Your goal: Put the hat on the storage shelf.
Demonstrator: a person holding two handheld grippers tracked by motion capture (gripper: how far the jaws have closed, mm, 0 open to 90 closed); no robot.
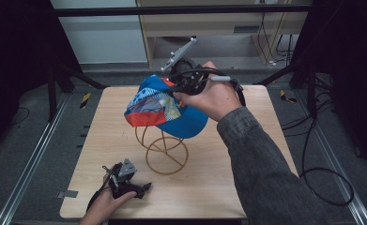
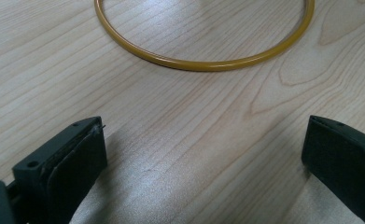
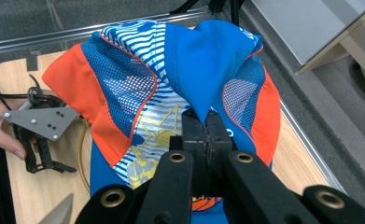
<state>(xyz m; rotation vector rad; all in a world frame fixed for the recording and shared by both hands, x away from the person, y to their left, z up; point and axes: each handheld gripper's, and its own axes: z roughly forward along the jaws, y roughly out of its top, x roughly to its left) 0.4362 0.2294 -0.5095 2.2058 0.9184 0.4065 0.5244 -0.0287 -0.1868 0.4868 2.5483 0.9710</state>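
Nearest the table's [image 1: 247,187] front edge: left gripper [image 1: 133,187], jaws wide apart, nothing between them, resting just beside the yellow wire stand's [image 1: 166,154] ring. Farther back: right gripper [image 3: 203,128] pinching the blue-and-orange cap's [image 1: 164,105] crown fabric atop that stand.

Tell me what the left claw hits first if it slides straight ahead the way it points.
Probably the wire stand's yellow base ring: it lies on the table directly ahead of the open left claw, though the depth is unclear.
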